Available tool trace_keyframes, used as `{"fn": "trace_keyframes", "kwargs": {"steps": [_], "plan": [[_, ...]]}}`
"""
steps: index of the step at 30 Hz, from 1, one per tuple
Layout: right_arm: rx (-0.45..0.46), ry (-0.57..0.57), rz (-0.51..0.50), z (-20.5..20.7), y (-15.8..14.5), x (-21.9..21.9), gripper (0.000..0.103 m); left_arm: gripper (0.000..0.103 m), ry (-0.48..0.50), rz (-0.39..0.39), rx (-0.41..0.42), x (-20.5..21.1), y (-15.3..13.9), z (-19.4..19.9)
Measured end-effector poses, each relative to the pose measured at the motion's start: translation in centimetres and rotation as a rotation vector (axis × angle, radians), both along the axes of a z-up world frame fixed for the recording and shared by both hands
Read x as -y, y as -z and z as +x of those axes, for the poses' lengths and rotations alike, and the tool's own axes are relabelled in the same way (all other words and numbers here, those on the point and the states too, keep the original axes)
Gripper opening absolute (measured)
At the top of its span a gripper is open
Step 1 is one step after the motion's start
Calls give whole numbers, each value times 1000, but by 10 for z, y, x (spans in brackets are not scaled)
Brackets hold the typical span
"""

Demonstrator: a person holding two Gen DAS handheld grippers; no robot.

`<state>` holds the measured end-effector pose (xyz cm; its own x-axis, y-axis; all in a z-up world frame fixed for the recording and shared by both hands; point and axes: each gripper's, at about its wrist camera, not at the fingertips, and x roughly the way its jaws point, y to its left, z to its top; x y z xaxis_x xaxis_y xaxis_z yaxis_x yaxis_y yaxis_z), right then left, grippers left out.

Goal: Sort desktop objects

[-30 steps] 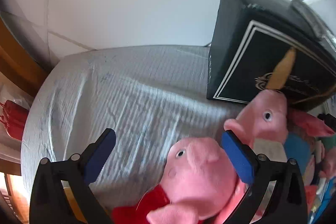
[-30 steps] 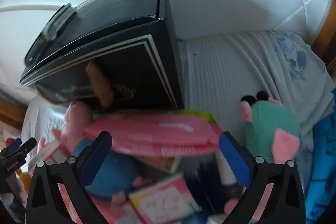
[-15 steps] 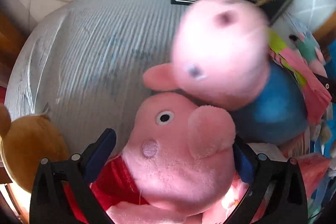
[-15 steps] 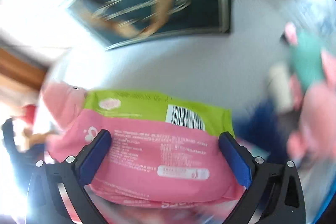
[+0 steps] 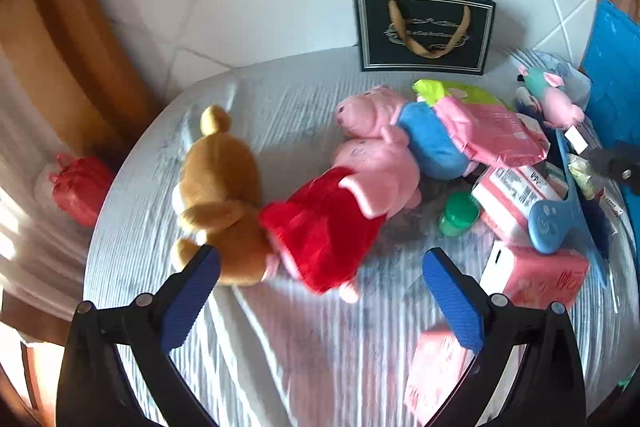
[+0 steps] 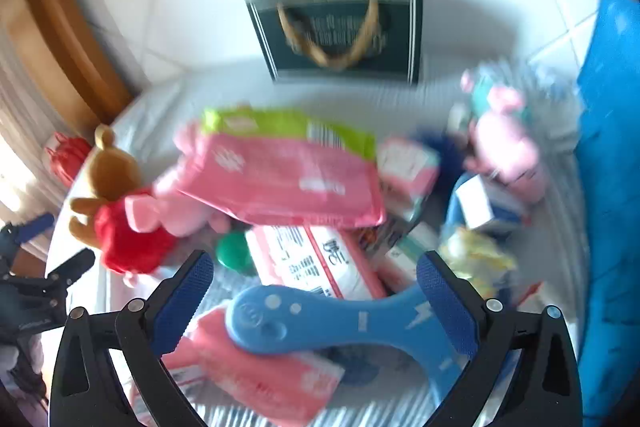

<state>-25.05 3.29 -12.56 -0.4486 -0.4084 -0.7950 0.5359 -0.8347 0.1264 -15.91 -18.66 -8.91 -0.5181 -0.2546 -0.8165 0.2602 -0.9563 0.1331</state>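
Both grippers hang above a bench covered in a pale ribbed cloth (image 5: 304,107), and neither holds anything: the left gripper (image 5: 318,291) stands released with its blue pads wide apart, and the right gripper (image 6: 314,301) is likewise spread, with only the clutter showing between its fingers. The things to sort lie mixed together across the middle and right of the left wrist view: a brown teddy bear (image 5: 220,187) at centre left touching a pink pig plush in a red dress (image 5: 344,203), a second pig plush in blue (image 5: 400,123) just behind it, a pink and green wipes pack (image 5: 492,131) leaning over the blue pig, a green-lidded jar (image 5: 459,214), pink boxes (image 5: 516,195) and a blue plastic toy (image 5: 556,215) at the right. A black gift bag (image 5: 422,31) stands upright at the top centre against the tiled wall. By the look of it, this is a pause between picks, a fresh target being chosen. The red-dressed pig lies nearest the left gripper's gap, so a likely next move is to lower over its body and close. The right wrist view is blurred, so fine detail there is uncertain.
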Motion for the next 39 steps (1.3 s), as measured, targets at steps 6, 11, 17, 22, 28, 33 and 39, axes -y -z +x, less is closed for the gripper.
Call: {"fn": "trace_keyframes", "kwargs": {"steps": [6,11,17,22,28,33,39], "plan": [[24,-209,-35,77,-13,-5,103,103,-360,139,136,35,54,157],[161,-330,-71,120,29,19,103,99,-632,342,343,19,146,260],[262,-424,-40,129,70,60,87,53,-634,334,133,-1,157,257],[147,-467,-34,136,52,79,86,53,-540,249,-22,-20,108,209],[103,-317,-113,111,20,20,82,91,-248,196,-151,-74,51,140],[81,-164,-72,82,15,-33,86,98,-77,85,-153,-100,26,85],[128,-32,-26,71,35,-67,90,99,-109,113,-24,-62,53,62]]}}
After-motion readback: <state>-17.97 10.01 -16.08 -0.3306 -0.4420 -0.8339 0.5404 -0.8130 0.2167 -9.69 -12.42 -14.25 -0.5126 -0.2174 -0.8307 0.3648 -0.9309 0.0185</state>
